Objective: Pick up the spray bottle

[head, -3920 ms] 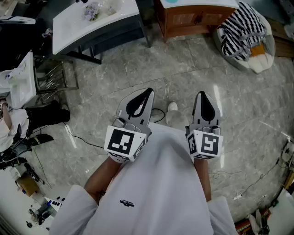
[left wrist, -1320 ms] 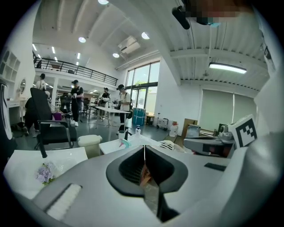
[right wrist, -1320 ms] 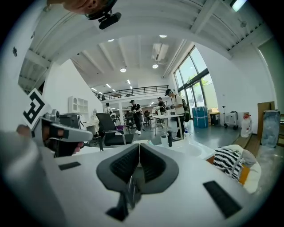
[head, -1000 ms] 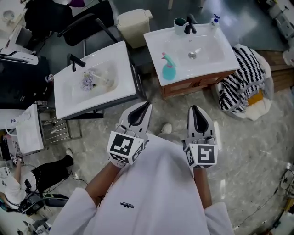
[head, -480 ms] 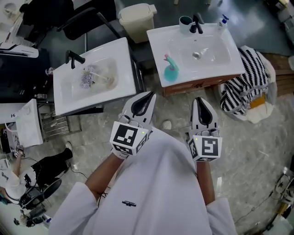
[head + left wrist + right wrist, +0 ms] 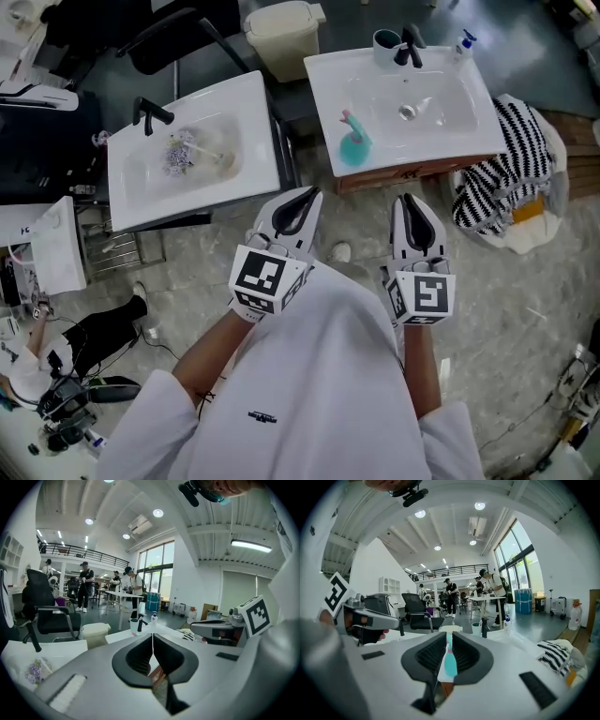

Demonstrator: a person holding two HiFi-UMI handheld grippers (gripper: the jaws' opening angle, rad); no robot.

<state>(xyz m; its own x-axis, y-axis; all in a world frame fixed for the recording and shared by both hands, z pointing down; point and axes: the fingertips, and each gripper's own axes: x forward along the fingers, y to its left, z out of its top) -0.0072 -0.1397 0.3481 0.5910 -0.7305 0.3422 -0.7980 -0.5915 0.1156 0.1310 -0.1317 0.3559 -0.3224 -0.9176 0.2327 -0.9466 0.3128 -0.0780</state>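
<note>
Marbled grey floor (image 6: pixel 525 272) is filling the lower frame. Up in the upper centre, the teal plastic spray bottle (image 6: pixel 352 142) is sitting on the white washbasin (image 6: pixel 469 127), at its left edge. The left gripper (image 6: pixel 302 202) and right gripper (image 6: pixel 411 208) are hovering side by side below it, well apart from it, both jaws clenched on nothing.

I count two sinks, the left sink (image 6: pixel 258 141) and the right sink (image 6: pixel 469 122), and two black taps, the left tap (image 6: pixel 152 114) and the right tap (image 6: pixel 410 47). One teal spray bottle (image 6: pixel 353 145), one cup (image 6: pixel 384 40), one pump bottle (image 6: pixel 466 42), one cream bin (image 6: pixel 281 33), one striped bag (image 6: pixel 497 169).
</note>
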